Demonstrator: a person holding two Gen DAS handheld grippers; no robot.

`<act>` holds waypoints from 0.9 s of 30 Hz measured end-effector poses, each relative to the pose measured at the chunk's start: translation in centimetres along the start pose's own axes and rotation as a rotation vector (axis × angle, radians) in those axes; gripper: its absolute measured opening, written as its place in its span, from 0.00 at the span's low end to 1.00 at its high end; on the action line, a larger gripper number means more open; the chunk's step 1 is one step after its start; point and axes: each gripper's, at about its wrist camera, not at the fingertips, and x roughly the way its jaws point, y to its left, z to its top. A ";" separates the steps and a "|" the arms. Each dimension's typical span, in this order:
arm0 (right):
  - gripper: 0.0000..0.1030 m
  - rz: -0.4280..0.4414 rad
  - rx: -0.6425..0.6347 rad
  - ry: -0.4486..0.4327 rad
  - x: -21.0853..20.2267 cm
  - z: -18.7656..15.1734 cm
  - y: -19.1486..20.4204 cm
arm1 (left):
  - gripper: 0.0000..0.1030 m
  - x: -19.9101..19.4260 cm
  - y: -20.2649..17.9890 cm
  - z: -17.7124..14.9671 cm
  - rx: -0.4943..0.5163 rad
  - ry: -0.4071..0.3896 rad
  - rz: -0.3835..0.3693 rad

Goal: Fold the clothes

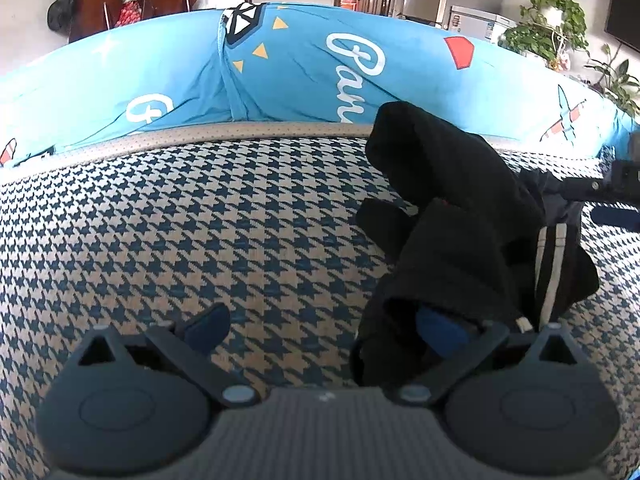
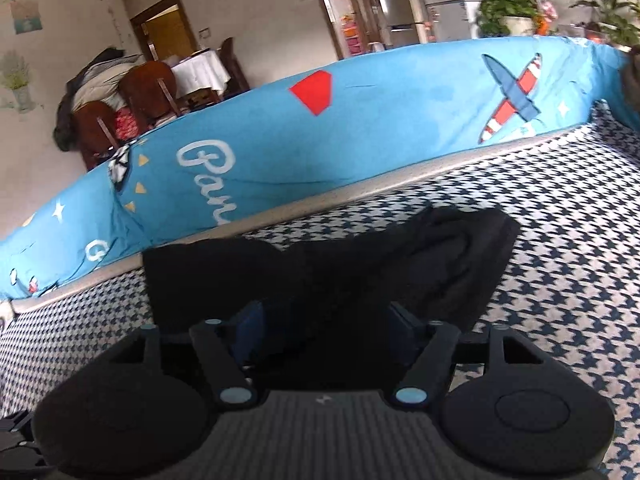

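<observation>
A black garment (image 1: 460, 216), soft and crumpled with two pale stripes running down one panel, lies bunched on the houndstooth-covered surface (image 1: 200, 220) in front of you, a bright blue printed cover (image 1: 300, 72) rising behind it at 12 o'clock. In the left wrist view the heap sits at 2 o'clock from your left tongs (image 1: 320, 328), which stand wide: the left finger is bare over the checked weave, while a fold of black cloth drapes over the right finger and hides most of its blue pad. In the right wrist view the garment fills the ground at 12 o'clock, and your right tongs (image 2: 326, 320) are parted around a thick wad of it, the cloth lying between the blue pads; whether the pads press it cannot be told. Expect it to handle as light, limp fabric that sags and slides off a single finger, with no stiffness to hold a crease by itself. Judging by the stripes, the seam panel offers the firmest line, so a hem or waistband edge looks a better hold than the loose middle. The bundle would fit either a piece being spread out or one partly gathered into a fold.
</observation>
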 end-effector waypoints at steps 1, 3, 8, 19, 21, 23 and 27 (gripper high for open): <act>0.71 0.009 -0.009 0.000 0.0 0.0 0.2 | 1.00 0.0 0.0 0.0 0.000 0.000 0.000; 0.73 0.019 -0.022 -0.001 0.1 -0.1 0.4 | 1.00 -0.1 0.0 0.1 -0.005 -0.003 -0.004; 0.79 0.051 -0.035 0.007 0.4 -0.1 1.0 | 1.00 -0.4 -0.1 0.2 -0.009 -0.015 -0.019; 0.90 0.171 -0.141 0.023 2.4 -0.5 4.4 | 1.00 -0.7 -0.5 0.2 -0.002 -0.016 -0.053; 0.92 0.174 -0.151 0.036 3.3 -0.6 5.2 | 1.00 -0.4 -0.6 0.1 -0.003 -0.007 -0.047; 0.92 0.176 -0.163 0.049 4.2 -0.7 5.9 | 1.00 -0.2 -0.5 0.0 -0.014 0.004 -0.058; 0.91 0.133 -0.213 0.071 6.2 -1.1 7.2 | 1.00 0.1 -0.6 -0.1 -0.012 0.015 -0.059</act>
